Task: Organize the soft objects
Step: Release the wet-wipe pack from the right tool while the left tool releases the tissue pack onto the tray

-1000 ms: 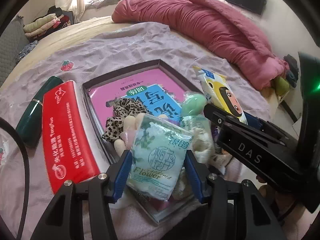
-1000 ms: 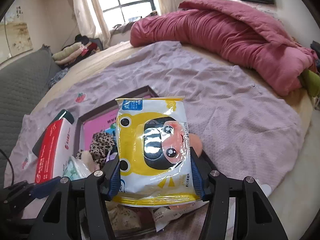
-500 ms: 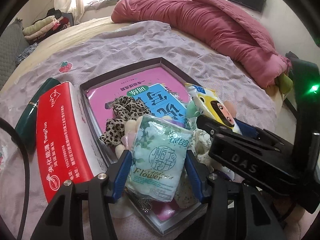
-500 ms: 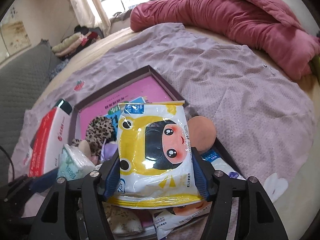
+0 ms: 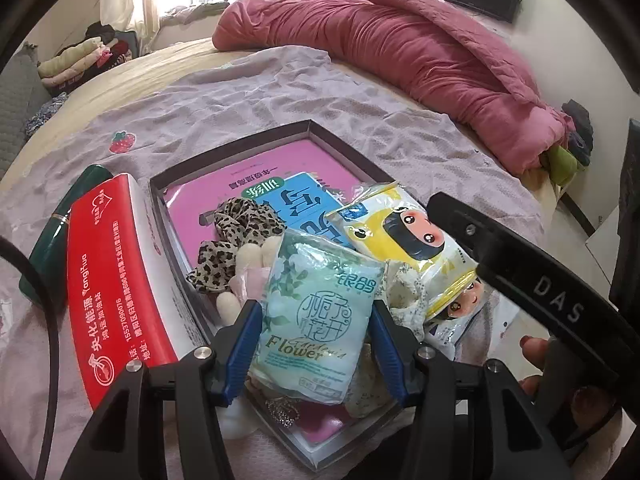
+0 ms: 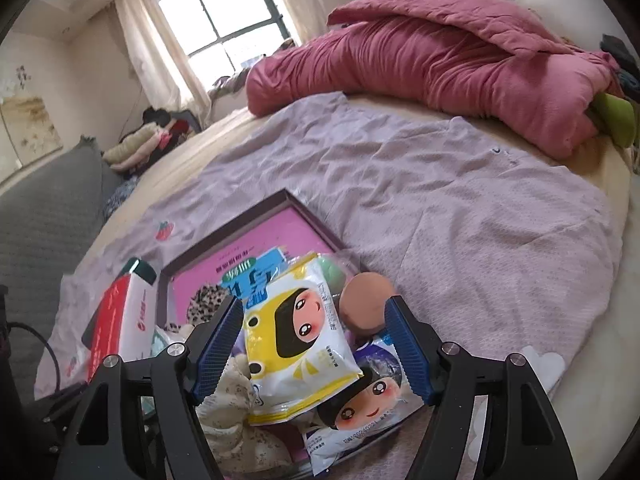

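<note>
The yellow tissue pack (image 6: 298,340) with its cartoon face lies tilted on the heap in the dark-rimmed box (image 6: 312,216), between my right gripper (image 6: 316,350)'s blue pads; those jaws have just been opening and no longer press it. Under it sits a second face-printed pack (image 6: 360,412), and beside it a brown round puff (image 6: 366,304). My left gripper (image 5: 314,344) is clamped on the pale green tissue pack (image 5: 316,320) printed "Flower", held above the box's near end. In the box lie a leopard-print scrunchie (image 5: 236,236), a blue booklet (image 5: 300,200) and a pink sheet. A red-and-white carton (image 5: 108,280) lies just beside the box, on a wrinkled lilac sheet (image 6: 460,220) spread over a bed. A rose quilt (image 6: 440,60) is bunched along the far edge, folded clothes are stacked near the window (image 6: 216,12), and a dark screen hangs on the wall.
</note>
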### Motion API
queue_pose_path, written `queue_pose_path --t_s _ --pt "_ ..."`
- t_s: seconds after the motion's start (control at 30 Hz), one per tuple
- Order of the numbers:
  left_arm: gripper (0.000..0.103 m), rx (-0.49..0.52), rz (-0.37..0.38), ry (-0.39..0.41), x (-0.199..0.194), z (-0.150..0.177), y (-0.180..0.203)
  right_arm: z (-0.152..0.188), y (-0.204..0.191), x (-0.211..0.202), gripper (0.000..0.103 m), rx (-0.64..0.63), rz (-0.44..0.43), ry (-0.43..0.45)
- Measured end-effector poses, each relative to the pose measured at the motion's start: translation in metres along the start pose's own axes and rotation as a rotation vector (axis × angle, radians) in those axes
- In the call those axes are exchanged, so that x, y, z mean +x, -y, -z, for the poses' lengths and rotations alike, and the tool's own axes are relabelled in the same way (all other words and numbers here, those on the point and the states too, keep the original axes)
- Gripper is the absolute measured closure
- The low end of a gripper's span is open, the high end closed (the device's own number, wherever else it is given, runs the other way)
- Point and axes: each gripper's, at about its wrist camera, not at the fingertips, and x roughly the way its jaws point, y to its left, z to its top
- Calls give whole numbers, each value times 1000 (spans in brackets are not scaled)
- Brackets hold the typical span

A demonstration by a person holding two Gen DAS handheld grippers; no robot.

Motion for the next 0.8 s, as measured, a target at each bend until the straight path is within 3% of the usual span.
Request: queue_pose_path --t_s 0.23,0.63,0.8 --pt "46 -14 26 22 -5 -2 -1 -3 8 -11 28 45 15 42" --pt "45 -67 43 74 -19 -24 -18 -1 6 -11 28 42 13 35" --pt "44 -87 -6 125 -30 -34 -32 -1 5 -11 28 36 16 33"
